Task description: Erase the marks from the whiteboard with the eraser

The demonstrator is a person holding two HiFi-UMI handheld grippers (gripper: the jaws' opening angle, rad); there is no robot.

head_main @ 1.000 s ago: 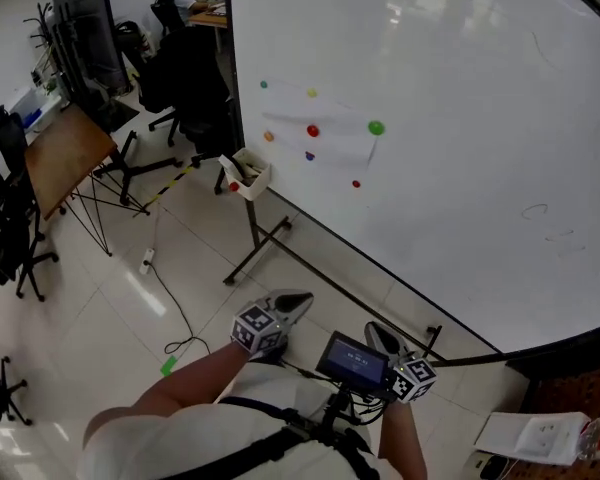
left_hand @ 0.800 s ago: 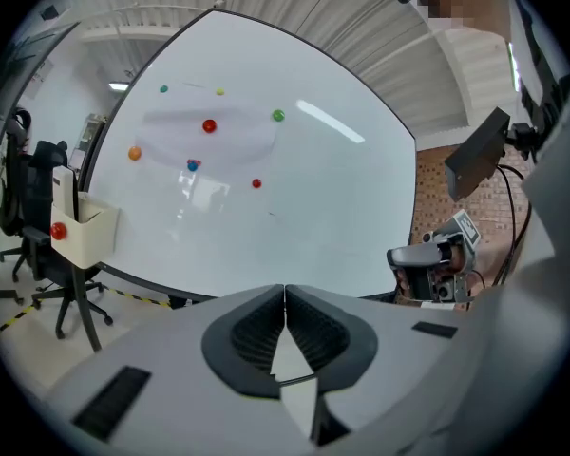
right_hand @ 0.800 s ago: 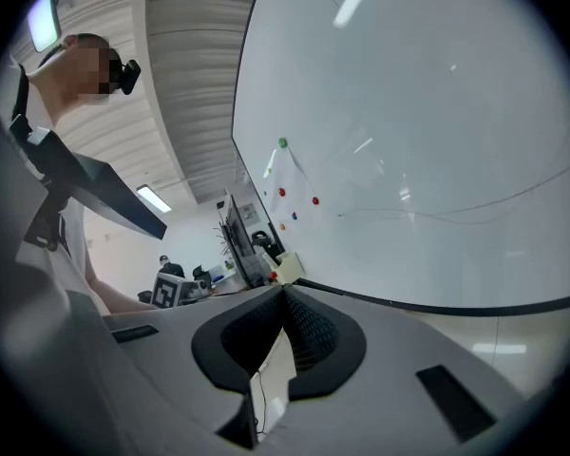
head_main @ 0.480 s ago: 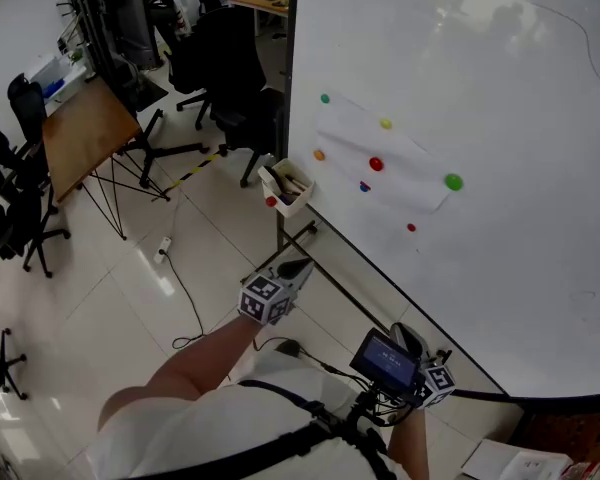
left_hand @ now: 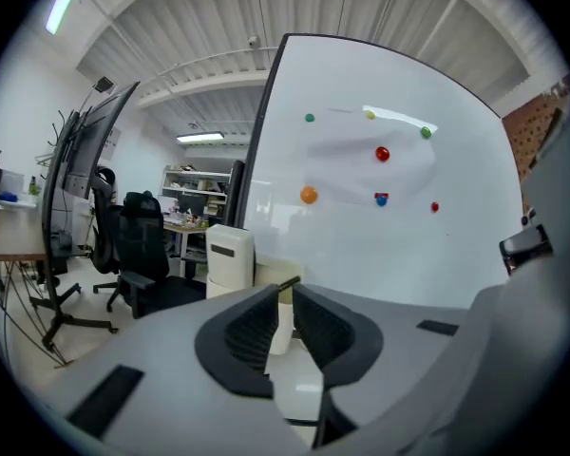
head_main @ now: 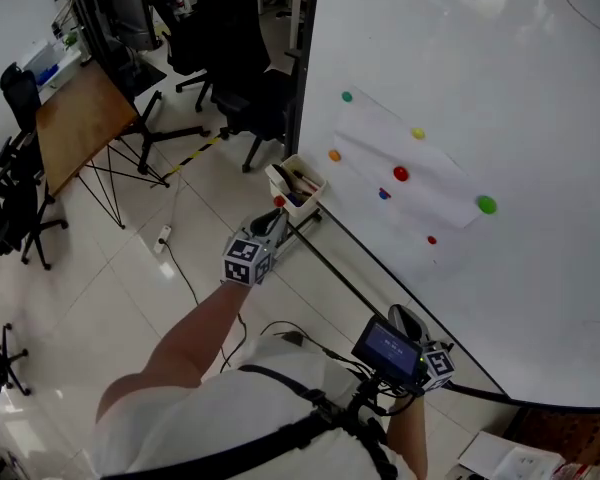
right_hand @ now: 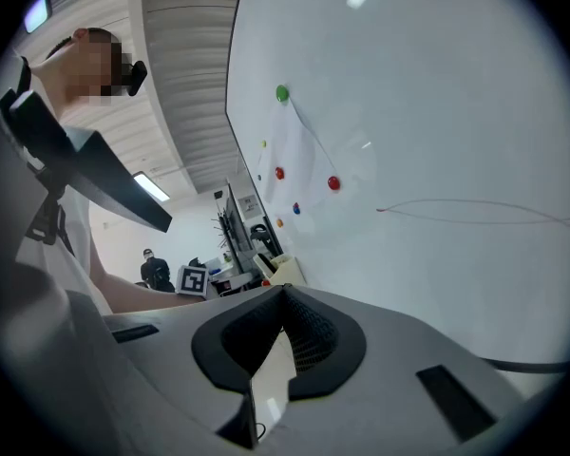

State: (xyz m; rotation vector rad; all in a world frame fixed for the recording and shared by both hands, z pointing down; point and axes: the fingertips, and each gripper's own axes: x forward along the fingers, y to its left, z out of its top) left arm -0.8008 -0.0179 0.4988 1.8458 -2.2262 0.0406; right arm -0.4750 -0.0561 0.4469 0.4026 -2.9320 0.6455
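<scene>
The whiteboard point(head_main: 520, 78) fills the right of the head view; a thin pen line point(right_hand: 456, 212) runs across it in the right gripper view. A paper sheet point(head_main: 410, 168) hangs on it under coloured magnets. A small cream tray point(head_main: 298, 186) with markers hangs at the board's lower left corner; I cannot pick out an eraser in it. My left gripper point(head_main: 272, 223) reaches toward that tray, its jaws opening with a narrow gap and nothing between them point(left_hand: 284, 291). My right gripper point(head_main: 405, 320) stays low by the body, shut and empty point(right_hand: 283, 288).
The board's stand bar point(head_main: 350, 283) runs along the tiled floor. Black office chairs point(head_main: 235, 78), a wooden table point(head_main: 75, 133) and a floor cable point(head_main: 180, 273) lie to the left. A person sits at a far desk point(right_hand: 154, 272).
The view has swung left along the board. My left gripper has stretched forward to the tray and its jaws have parted slightly. The right gripper stays low by the body.
</scene>
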